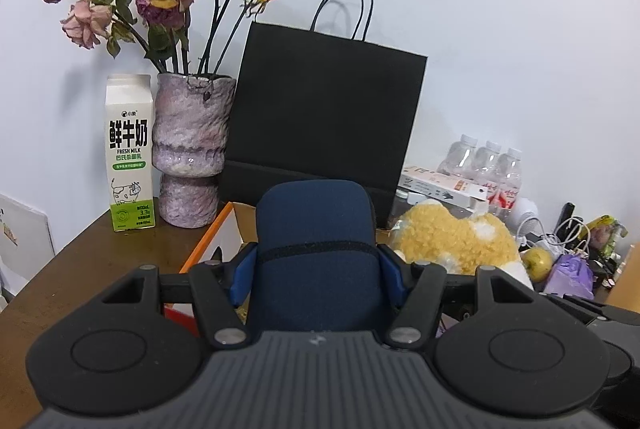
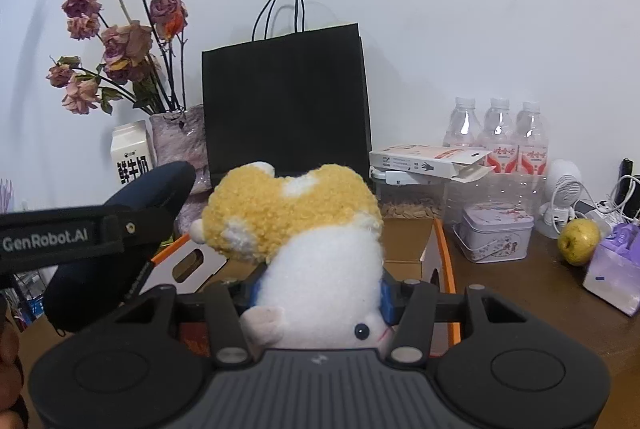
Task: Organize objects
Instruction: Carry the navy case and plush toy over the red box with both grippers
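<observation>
Left tool (image 1: 318, 269) clamped on a navy padded case (image 1: 316, 229); right tool (image 2: 320, 293) clamped on a yellow-and-white plush toy (image 2: 304, 229), head down. Both carried above an open cardboard box (image 2: 404, 241) on the bench (image 2: 520, 293), before the black paper bag (image 2: 284, 101). Carrying step, judged. Next: lower each over the box, then release, avoiding a clash between tools.

milk carton (image 1: 130, 153) left of vase (image 1: 192, 153), bag (image 1: 324, 117) right
</observation>
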Action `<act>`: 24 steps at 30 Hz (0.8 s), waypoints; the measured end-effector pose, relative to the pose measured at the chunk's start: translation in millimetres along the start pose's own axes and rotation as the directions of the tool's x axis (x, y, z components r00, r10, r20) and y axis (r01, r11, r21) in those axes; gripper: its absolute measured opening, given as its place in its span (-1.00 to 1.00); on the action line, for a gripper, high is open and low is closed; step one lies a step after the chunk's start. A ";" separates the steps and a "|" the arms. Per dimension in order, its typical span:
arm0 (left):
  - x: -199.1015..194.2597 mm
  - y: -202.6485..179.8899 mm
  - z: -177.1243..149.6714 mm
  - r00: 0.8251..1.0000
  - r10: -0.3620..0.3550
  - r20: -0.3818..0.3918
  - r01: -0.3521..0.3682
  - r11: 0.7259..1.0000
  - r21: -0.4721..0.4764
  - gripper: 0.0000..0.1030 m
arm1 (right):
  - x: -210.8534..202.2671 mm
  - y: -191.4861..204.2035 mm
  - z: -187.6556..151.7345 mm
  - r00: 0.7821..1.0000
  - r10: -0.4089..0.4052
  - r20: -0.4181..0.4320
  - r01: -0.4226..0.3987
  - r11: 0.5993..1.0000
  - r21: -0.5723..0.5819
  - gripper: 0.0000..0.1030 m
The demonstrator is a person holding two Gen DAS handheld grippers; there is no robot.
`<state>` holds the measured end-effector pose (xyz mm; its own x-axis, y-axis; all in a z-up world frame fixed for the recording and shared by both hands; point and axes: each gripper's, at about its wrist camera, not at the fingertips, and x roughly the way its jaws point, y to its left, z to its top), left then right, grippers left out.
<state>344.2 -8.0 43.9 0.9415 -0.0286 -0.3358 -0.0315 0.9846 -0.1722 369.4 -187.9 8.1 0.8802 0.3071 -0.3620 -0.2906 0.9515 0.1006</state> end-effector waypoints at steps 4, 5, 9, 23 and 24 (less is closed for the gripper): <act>15.1 1.1 2.4 1.000 0.007 -0.013 -0.007 1.000 0.003 0.23 | 17.9 -5.1 4.9 1.000 0.001 -0.014 -0.001 1.000 0.003 -0.03; 18.9 1.2 2.9 1.000 0.008 -0.016 -0.008 1.000 0.005 0.23 | 22.0 -6.4 5.5 1.000 0.000 -0.017 0.001 1.000 0.004 -0.03; 36.3 3.4 5.4 0.999 0.015 -0.032 -0.015 1.000 0.009 0.23 | 38.7 -13.1 8.8 0.999 -0.002 -0.032 0.002 1.000 0.010 -0.03; 82.4 8.9 7.8 0.996 0.051 -0.071 -0.049 0.998 0.037 0.23 | 82.6 -18.5 7.6 0.995 -0.015 -0.095 0.013 1.000 -0.014 -0.03; 84.8 9.7 7.9 0.996 0.053 -0.073 -0.051 0.998 0.038 0.23 | 84.7 -18.8 7.1 0.995 -0.016 -0.099 0.015 1.000 -0.015 -0.03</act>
<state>426.3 0.5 21.0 0.9115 0.0116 -0.4112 -0.0664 0.9906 -0.1193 452.1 -179.6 -17.8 0.8432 0.2886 -0.4535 -0.2833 0.9556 0.0813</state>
